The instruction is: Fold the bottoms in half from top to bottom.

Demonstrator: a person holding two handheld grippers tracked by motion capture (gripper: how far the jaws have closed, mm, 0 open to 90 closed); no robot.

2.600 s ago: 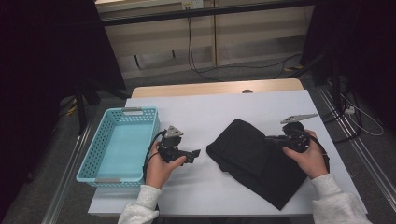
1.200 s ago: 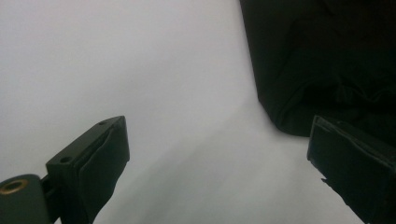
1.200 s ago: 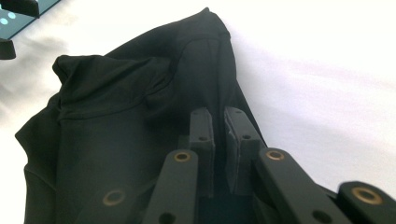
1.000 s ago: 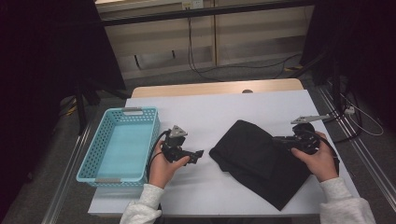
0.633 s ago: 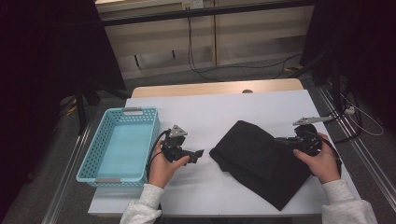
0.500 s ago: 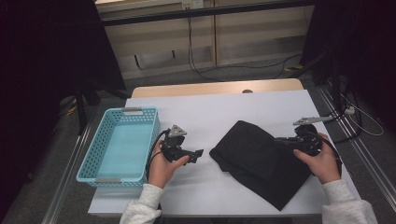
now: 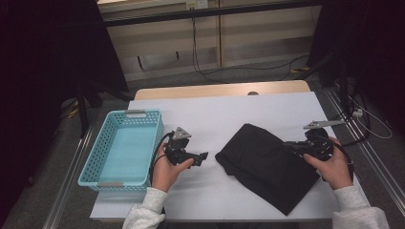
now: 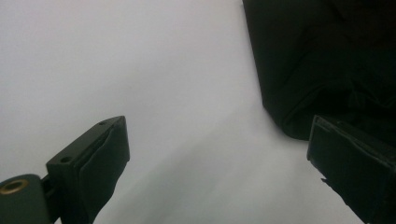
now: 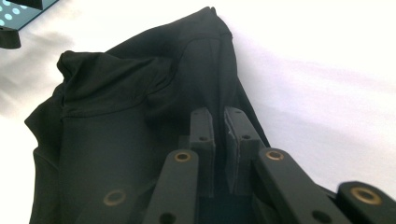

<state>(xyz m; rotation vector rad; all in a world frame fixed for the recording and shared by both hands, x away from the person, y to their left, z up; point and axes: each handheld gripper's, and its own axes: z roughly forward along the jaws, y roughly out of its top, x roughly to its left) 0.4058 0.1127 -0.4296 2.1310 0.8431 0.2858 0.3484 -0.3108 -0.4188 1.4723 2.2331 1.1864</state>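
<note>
A black garment (image 7: 270,164) lies folded on the white bench (image 7: 210,112), and its right-hand edge is pinched by the right tool (image 7: 292,147), whose jaws are drawn almost together on a raised fold of the cloth (image 9: 140,107). The hold looks placed at the edge so that a flap can be lifted and laid over, which would suit a folding step; that is a judgement only. The left tool (image 7: 204,156) is held just off the garment's left corner with its jaws (image 8: 88,158) spread wide and nothing between them, bare bench showing in the gap; it appears to wait for a corner to take. A turquoise basket (image 7: 125,148) stands beyond the left tool on the side away from the garment, probably as the place where the folded piece is meant to go. The cloth is matt, soft and thin, with seams and loose creases; the basket is rigid plastic with perforated walls; the bench top is smooth and flat.
</note>
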